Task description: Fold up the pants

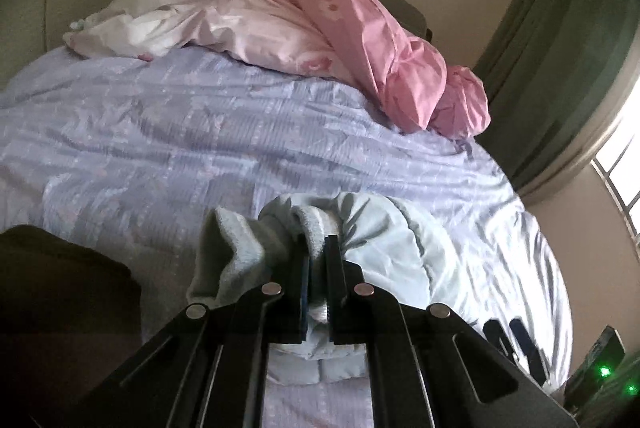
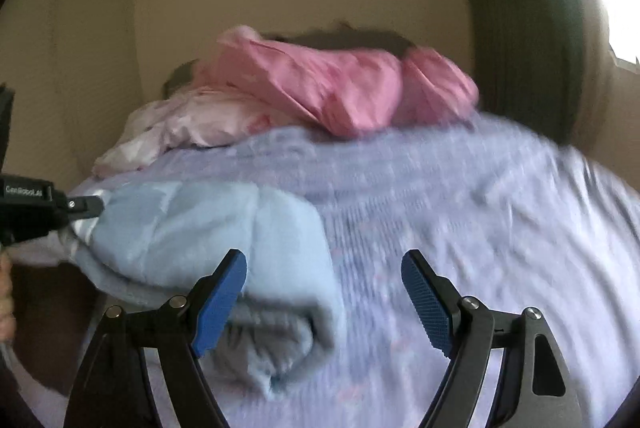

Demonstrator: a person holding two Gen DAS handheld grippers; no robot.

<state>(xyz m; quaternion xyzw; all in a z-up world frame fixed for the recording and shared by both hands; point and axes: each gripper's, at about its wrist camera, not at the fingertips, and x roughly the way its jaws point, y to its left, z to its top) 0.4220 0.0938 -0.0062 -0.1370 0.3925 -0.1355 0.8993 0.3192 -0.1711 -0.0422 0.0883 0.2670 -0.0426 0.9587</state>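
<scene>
The pants (image 2: 208, 240) are pale blue, quilted and shiny on the outside with a fleecy grey-blue lining, and they lie bunched into a thick folded bundle on the lavender bedspread (image 2: 460, 212) near the foot of the bed. In my right wrist view the bundle's near end shows stacked layers, with the fuzzy lining curled outward at the open edge. In my left wrist view the fabric rises in puffy ridges, one flap of lining turned up to the left of my fingers.

My left tool (image 1: 318, 248) is clamped on the pants: its two dark fingers stand almost together with a fold of blue cloth pinched between them. From the right wrist view that same tool (image 2: 86, 206) reaches in from the left edge and meets the far corner of the bundle.

My right tool (image 2: 324, 268) is spread wide apart with nothing between its blue ribbed pads (image 2: 426, 302). Its left pad sits just in front of the bundle's near edge; whether it touches the cloth I cannot tell, as this view is blurred. The right pad hangs over bare bedspread.

At the head of the bed a pink duvet (image 1: 360, 40) is heaped beside a paler pink-and-white sheet (image 1: 192, 24). A green curtain (image 1: 560, 40) hangs by the bright window (image 1: 624, 164) on the right.
</scene>
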